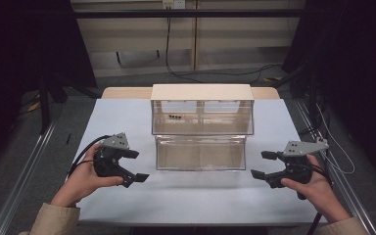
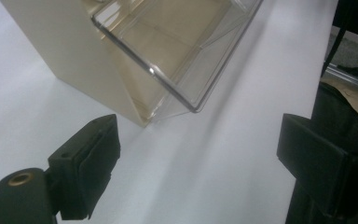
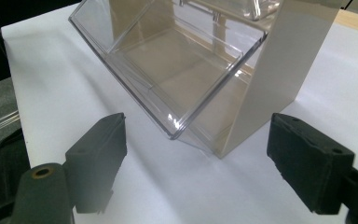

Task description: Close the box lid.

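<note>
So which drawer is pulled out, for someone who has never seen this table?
Start at the white table. In its middle stands a cream box holding clear plastic drawers. The lower drawer is the one: it juts out toward the person, open on top, while the drawers above it sit pushed in.
</note>
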Demonstrator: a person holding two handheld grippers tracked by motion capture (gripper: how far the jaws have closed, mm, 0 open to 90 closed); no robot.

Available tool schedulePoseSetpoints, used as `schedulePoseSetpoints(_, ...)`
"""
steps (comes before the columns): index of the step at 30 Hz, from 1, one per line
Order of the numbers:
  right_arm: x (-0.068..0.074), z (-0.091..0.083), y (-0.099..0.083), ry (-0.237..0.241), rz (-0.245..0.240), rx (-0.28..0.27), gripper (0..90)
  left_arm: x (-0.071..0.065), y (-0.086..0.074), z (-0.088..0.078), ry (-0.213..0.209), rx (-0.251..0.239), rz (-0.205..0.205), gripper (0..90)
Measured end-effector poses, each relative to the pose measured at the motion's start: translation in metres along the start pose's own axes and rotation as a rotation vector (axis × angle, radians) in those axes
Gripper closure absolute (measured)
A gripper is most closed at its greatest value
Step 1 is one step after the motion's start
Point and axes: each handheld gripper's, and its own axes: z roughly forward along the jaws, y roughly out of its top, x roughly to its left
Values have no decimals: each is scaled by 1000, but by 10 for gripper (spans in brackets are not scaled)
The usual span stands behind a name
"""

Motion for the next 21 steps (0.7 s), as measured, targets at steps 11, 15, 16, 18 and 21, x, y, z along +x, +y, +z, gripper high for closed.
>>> schedulePoseSetpoints(11, -2, 6, -14, -6, 2, 38, 194, 8, -19, 6, 42, 14, -11, 129)
schedulePoseSetpoints(15, -2, 10, -20, -8, 1, 50, 192, 10, -26, 9, 44, 13, -22, 126)
schedulePoseSetpoints(16, -2, 11, -21, -6, 4, 49, 192, 11, -28, 10, 46, 15, -25, 126)
schedulePoseSetpoints(18, -2, 11, -24, -7, 8, 53, 192, 13, -32, 11, 54, 17, -30, 125)
schedulePoseSetpoints(21, -2, 12, -27, -10, 10, 53, 192, 15, -37, 13, 58, 13, -33, 125)
